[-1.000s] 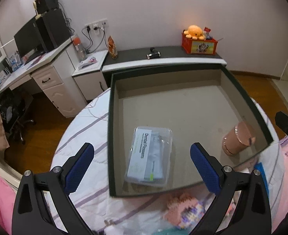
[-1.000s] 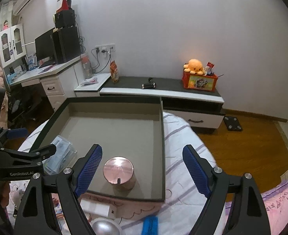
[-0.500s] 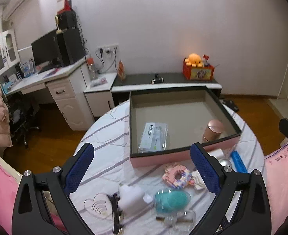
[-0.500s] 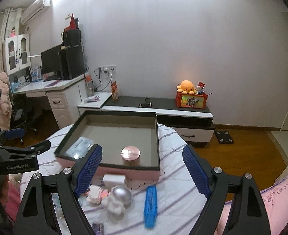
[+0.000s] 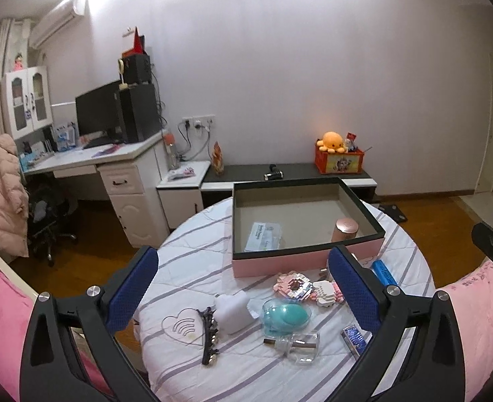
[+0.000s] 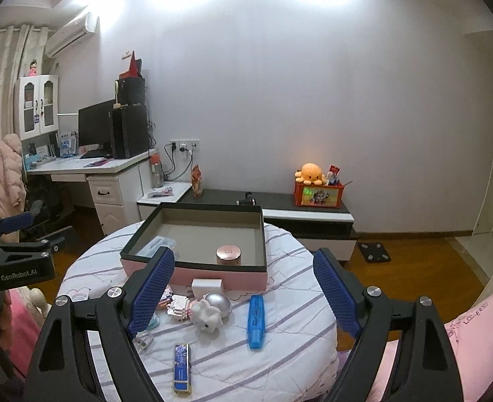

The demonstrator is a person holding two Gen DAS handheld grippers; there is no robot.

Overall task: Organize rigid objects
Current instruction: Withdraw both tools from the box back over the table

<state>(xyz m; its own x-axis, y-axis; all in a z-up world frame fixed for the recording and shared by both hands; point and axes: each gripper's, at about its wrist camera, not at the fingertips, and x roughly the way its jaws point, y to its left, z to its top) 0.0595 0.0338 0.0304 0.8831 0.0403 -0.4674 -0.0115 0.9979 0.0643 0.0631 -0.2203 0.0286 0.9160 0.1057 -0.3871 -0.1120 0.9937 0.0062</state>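
Two views, both pulled back from the box:

Left wrist change: was right over the pink box (image 5: 308, 261), now backed off and higher — whole table (image 5: 186, 261) in frame.
Left gripper (image 5: 243, 288): wide, nothing held.
Already boxed: clear case (image 5: 263, 237) lying flat, rose-gold tin (image 5: 345, 230) upright, well apart.
Left out: white bottle (image 5: 231, 311), teal sponge case (image 5: 286, 315), black clip (image 5: 209, 335) — all in front of the box.

Right wrist change: same retreat, probably scouting the next pick.
Right gripper (image 6: 243, 291): wide, empty.
Nearest candidates: blue highlighter (image 6: 255, 316), silver ball (image 6: 217, 303), flat blue stick (image 6: 182, 363).
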